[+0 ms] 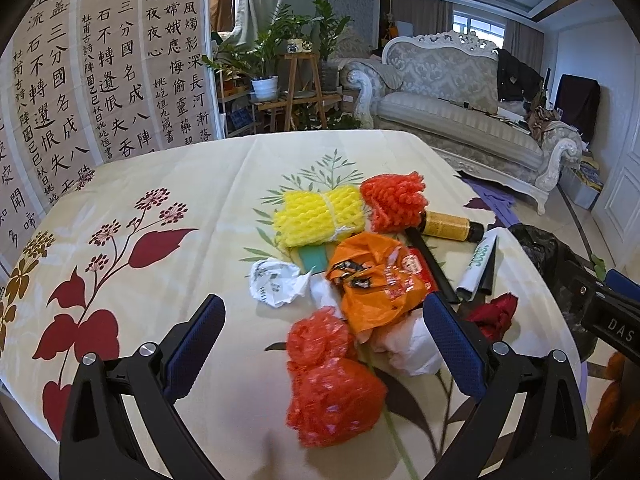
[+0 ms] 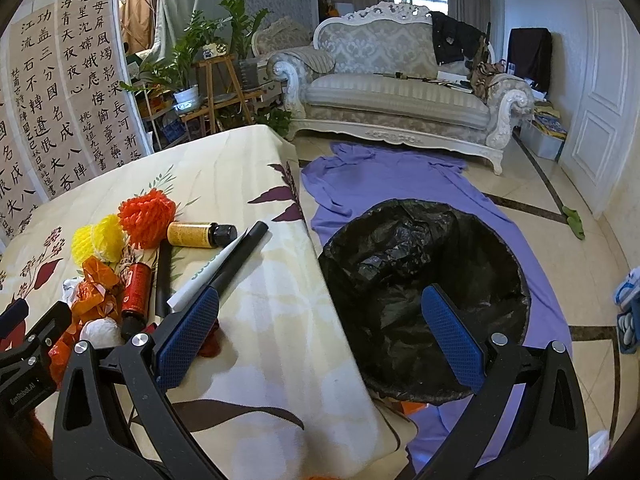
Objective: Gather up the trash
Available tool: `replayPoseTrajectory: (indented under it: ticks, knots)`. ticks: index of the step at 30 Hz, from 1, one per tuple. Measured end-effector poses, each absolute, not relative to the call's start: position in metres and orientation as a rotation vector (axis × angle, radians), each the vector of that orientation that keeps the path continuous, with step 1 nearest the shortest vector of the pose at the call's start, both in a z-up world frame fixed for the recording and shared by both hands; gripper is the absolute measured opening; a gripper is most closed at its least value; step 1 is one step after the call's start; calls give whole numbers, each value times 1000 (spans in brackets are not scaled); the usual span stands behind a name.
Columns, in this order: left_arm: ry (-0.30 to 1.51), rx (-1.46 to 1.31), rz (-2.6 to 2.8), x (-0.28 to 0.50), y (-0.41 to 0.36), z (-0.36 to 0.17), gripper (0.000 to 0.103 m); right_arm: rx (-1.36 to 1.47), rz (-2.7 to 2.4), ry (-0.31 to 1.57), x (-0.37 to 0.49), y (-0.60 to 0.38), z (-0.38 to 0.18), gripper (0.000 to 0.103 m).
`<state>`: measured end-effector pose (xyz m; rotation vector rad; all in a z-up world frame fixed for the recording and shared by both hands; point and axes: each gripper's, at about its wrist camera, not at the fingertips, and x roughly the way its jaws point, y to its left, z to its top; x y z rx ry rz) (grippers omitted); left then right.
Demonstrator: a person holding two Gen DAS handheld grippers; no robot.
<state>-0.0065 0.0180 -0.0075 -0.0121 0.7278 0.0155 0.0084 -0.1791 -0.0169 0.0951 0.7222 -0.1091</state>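
Trash is heaped on the right half of the tabletop, which wears a cream cloth with red leaf prints. Beside the tabletop's right edge, down on the floor, sits a bin lined with a black bag, resting on a purple cloth.

Biggest bits of the pile: a yellow foam net next to an orange foam net at the far side, a crumpled orange plastic bag in the middle, and two red foam nets at the near side, touching each other. Then a black tube and a white tube lying side by side, a brown bottle with a yellow label, a small red can, and a scrunched white paper ball.

Left gripper hovers over the red nets, jaws wide apart, holding nothing. Right gripper straddles the tabletop's edge and the bin, jaws also spread wide and empty.
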Motion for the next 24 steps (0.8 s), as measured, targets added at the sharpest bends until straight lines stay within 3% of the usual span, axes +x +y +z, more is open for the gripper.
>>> replayPoseTrajectory:
  ticks: [4,16,18,20,24]
  knots:
    - [735,-17,19,-7,26,-5,96,92,-94,738,11,-175,-17,86]
    - [738,7,5,-5,29,0,96,100,-62,753,13,-169,-12,75]
    - [740,14,6,-9,30,0,93,93,-55,754,14,-167,-12,75]
    - [745,21,10,-12,30,-1,78,87,-48,758,15,-164,-13,75]
    - [770,4,3,-20,34,-5,76,79,-35,762,12,-158,-15,75]
